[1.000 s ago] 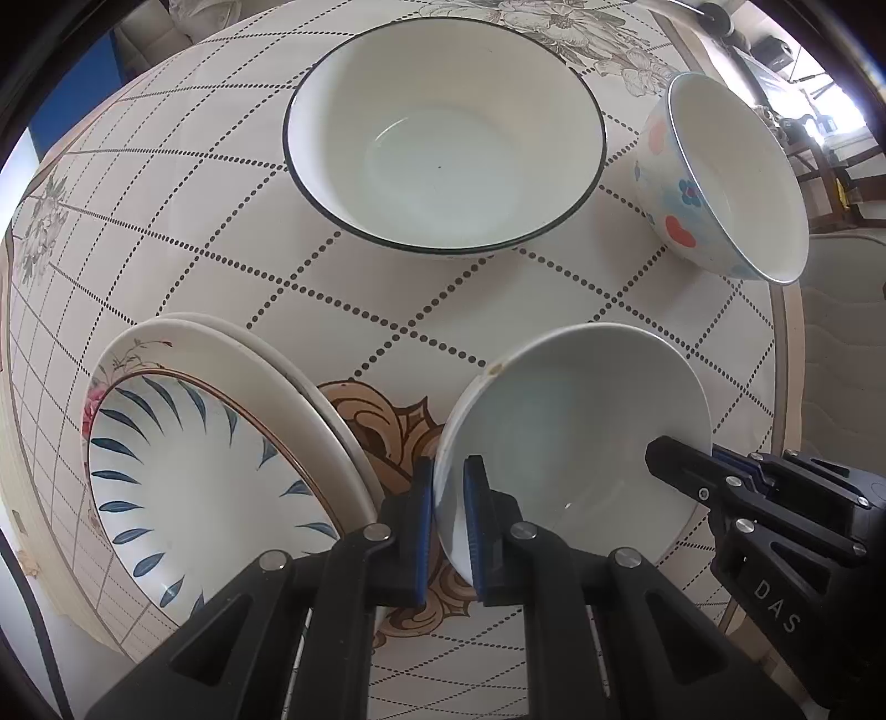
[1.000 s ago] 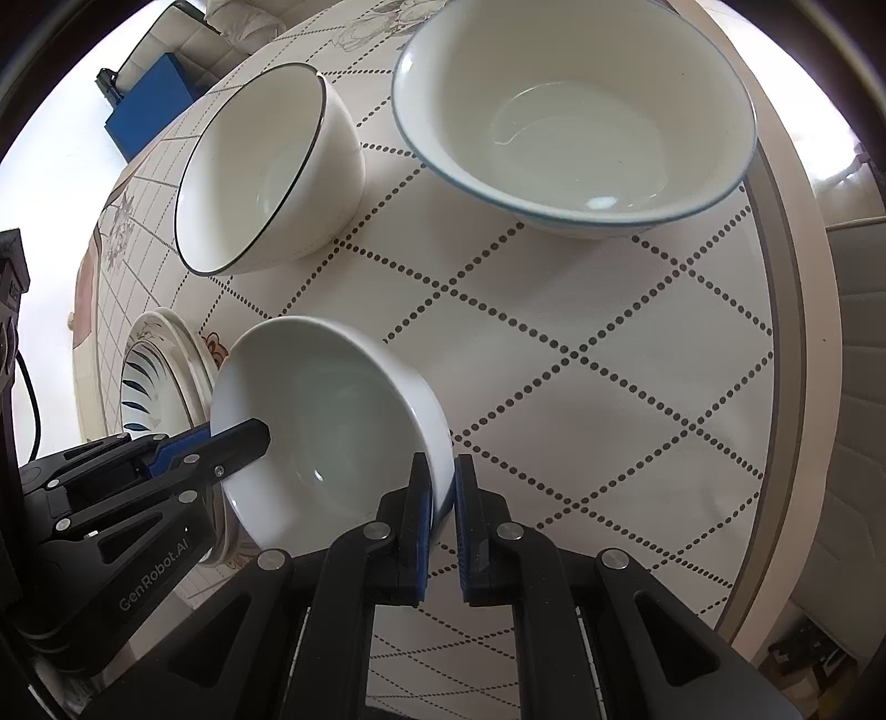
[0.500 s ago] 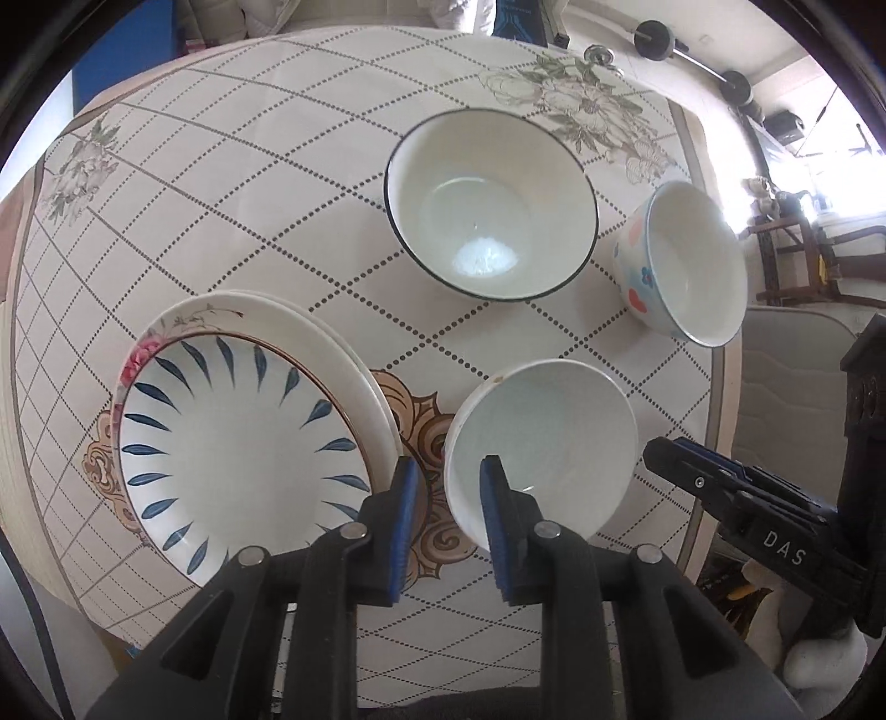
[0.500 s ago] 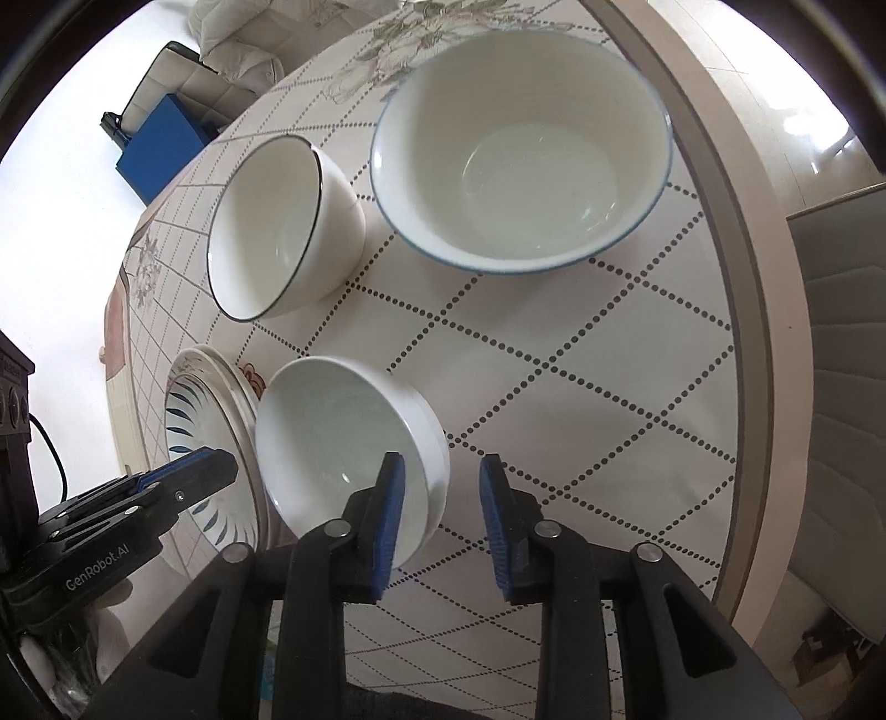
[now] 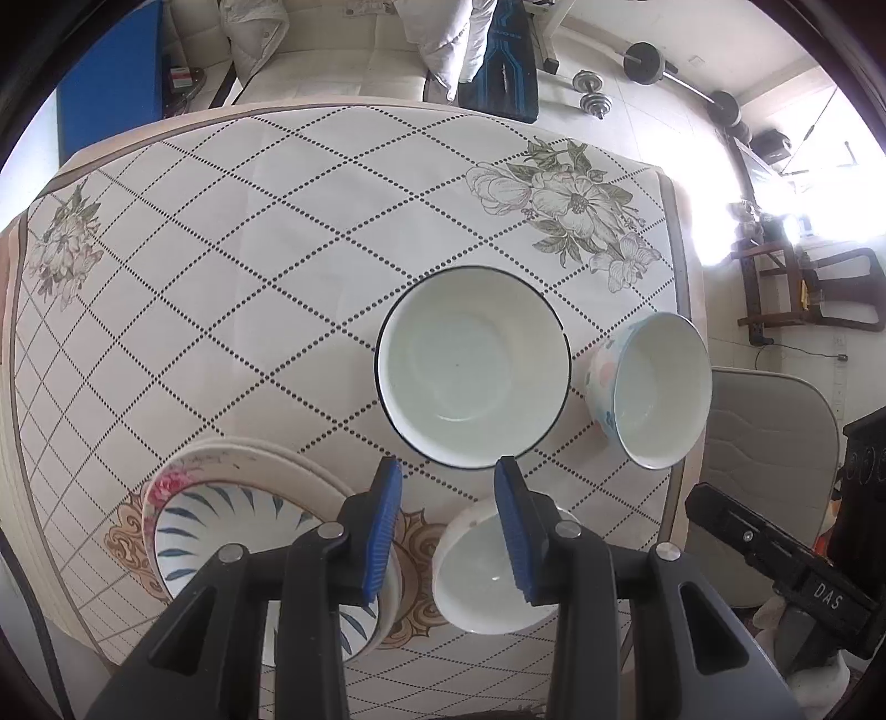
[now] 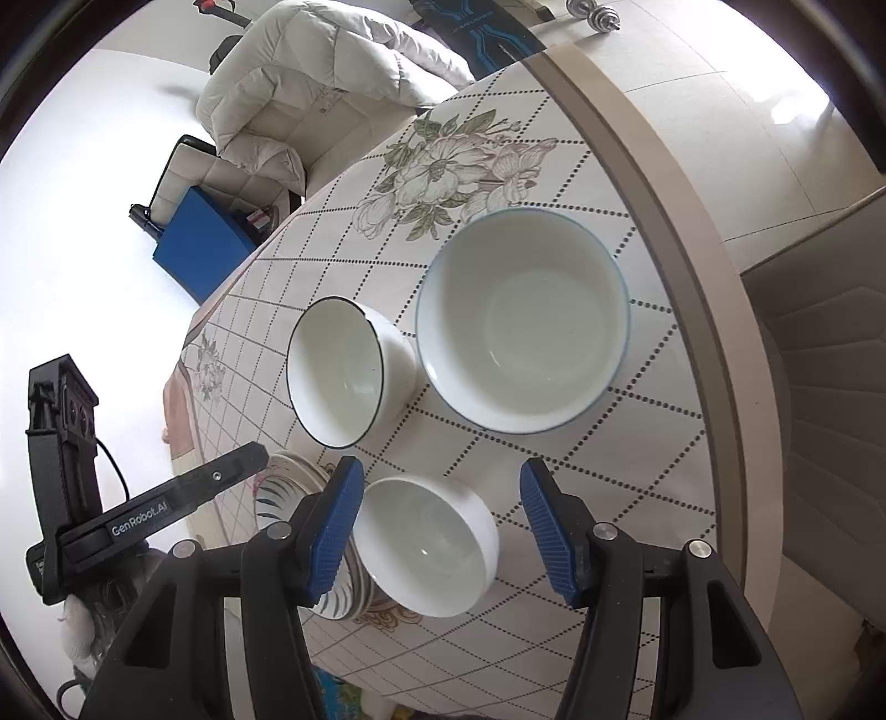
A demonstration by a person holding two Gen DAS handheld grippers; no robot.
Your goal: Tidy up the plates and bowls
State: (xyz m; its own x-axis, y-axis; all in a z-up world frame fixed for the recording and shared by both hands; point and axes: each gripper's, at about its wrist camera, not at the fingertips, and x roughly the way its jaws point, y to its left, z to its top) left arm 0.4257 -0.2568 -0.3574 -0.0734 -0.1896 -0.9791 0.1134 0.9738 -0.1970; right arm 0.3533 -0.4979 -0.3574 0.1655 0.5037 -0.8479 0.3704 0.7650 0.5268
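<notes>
White small bowl [image 6: 426, 545] sits upright on the desk [image 5: 232, 266] near its front edge, free of both claws. Left claw [image 5: 448, 531] hangs above it, jaws just been opening, part open, nothing pressed between the pads; in the left view its right finger overlaps the bowl's rim but there is no grip. Right claw [image 6: 443, 531] also above the bowl, jaws just been opening, wide apart, bowl seen between the blue pads [image 6: 545, 534] but not touched. Plates [image 5: 221, 498] stacked just left of the small bowl, top one with blue leaf strokes and a pink flower. Black-rim bowl [image 5: 473, 365] sits behind the small bowl, mid desk. Blue-rim bowl [image 6: 523, 318] stands just right of it, near the desk's right edge; spotted outside visible in the left view. Checked cloth with flower prints covers the desk. Sofa [image 5: 332, 50] and dumbbells [image 5: 592, 94] beyond.
</notes>
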